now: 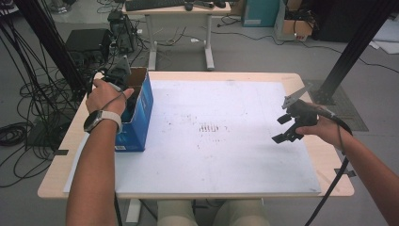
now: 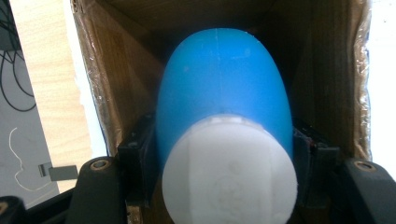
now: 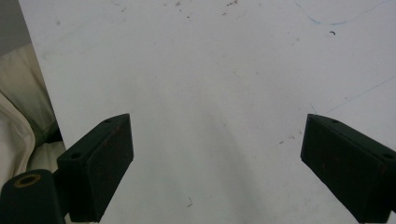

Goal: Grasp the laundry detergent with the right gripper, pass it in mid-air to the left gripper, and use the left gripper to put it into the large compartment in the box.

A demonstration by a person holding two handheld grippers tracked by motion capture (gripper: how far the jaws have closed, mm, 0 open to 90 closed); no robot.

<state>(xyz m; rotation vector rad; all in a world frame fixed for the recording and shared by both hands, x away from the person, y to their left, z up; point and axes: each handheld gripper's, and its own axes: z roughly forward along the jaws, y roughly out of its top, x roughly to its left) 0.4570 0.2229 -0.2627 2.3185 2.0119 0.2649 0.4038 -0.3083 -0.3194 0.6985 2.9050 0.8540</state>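
L gripper [image 2: 224, 154] clamps blue bottle [image 2: 224, 93] inside box [image 2: 107, 93] | R gripper [image 3: 217, 163] jaws apart, nothing held

No legible text, brand, number or sign. The white cap [image 2: 229, 170] of the blue bottle [image 2: 224, 88] carries a faint embossed round mark, too blurred to read. The blue side of the cardboard box [image 1: 141, 110] has a small pale label patch near its lower corner, too small to make out. The white board [image 1: 211, 136] bears only dark smudges and scuff marks, none forming letters or figures.
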